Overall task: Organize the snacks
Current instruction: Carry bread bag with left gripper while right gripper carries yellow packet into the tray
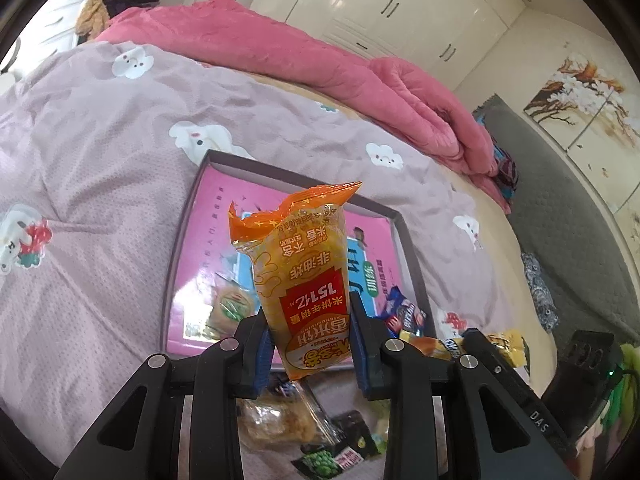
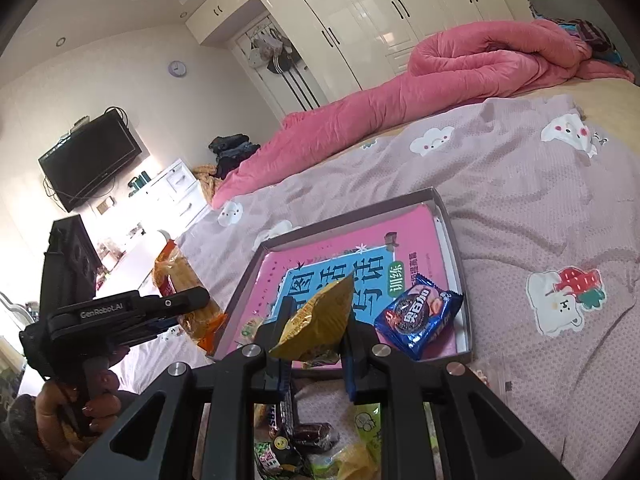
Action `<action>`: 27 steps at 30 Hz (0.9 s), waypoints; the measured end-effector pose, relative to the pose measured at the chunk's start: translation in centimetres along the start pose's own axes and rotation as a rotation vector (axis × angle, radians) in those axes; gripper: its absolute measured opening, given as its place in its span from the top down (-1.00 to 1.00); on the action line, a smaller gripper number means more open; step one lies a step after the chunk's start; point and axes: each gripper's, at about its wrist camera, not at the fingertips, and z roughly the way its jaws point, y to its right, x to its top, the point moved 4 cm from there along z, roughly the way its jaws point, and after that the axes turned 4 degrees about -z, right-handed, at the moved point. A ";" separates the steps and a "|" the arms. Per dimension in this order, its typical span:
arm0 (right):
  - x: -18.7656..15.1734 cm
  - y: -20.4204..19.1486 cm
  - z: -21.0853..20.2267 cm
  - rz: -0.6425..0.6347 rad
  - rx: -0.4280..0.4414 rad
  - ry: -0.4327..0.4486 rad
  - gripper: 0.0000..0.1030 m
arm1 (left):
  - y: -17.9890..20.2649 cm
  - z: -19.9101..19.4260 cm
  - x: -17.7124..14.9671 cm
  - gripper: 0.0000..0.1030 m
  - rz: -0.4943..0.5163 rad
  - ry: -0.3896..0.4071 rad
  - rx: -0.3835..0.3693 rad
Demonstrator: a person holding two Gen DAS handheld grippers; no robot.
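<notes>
In the left wrist view my left gripper is shut on an orange and yellow rice-cracker packet, held upright over the near edge of a shallow grey box with a pink printed bottom. In the right wrist view my right gripper is shut on a golden-yellow snack packet above the same box. A blue cookie packet lies in the box's near right corner. A green and orange packet lies in the box too. The left gripper shows at the left with its packet, held by a person's hand.
The box rests on a mauve bedcover with cloud prints. A loose pile of snacks lies on the cover under both grippers. A rolled pink quilt lies across the far side of the bed. White wardrobes stand behind.
</notes>
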 end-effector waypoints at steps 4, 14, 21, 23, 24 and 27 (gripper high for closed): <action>0.0 0.3 0.4 0.013 0.003 -0.002 0.60 | -0.5 1.1 0.2 0.35 -0.004 -0.015 0.003; 0.2 1.0 1.4 0.042 0.002 -0.008 0.60 | -0.1 4.7 -0.2 0.35 0.043 -0.080 0.026; 0.1 1.8 3.3 0.055 -0.004 -0.045 0.60 | 0.1 6.9 -0.7 0.35 0.089 -0.127 0.046; -0.1 1.9 3.7 0.053 -0.006 -0.057 0.60 | 0.2 7.3 -0.8 0.35 0.106 -0.128 0.054; -0.2 1.9 3.9 0.052 -0.005 -0.064 0.60 | 0.2 7.5 -0.8 0.35 0.113 -0.130 0.058; -0.3 1.9 4.3 0.054 0.004 -0.075 0.60 | 0.3 8.1 -0.9 0.35 0.135 -0.137 0.068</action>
